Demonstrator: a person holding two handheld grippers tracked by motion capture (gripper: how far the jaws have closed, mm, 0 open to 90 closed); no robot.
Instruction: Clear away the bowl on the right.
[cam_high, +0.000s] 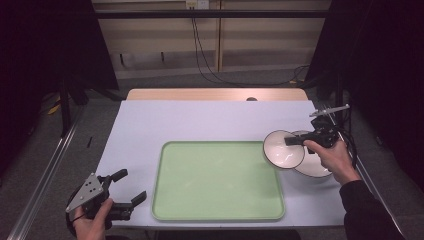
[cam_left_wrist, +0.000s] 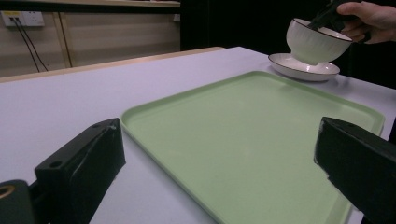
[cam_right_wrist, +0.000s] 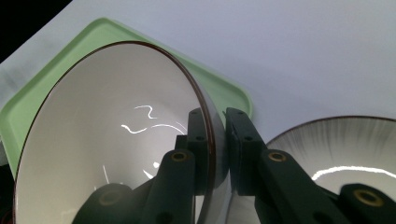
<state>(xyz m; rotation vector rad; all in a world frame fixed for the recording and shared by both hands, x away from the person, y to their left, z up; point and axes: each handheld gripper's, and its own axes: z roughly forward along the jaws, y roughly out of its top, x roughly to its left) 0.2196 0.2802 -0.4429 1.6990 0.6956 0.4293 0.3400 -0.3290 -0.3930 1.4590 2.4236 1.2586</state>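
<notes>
White bowl empty, pinched by right claw, green tray bare

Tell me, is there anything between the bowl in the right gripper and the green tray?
Nothing visible. The right gripper holds the bowl by its rim, lifted over the plate, at the tray's right edge. The tray surface is bare, and the left gripper rests open at its other side.

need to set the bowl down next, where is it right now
In the high view the bowl is at the table's right side, lifted by its rim in the right gripper, just above the white plate and off the green tray's right edge.
</notes>
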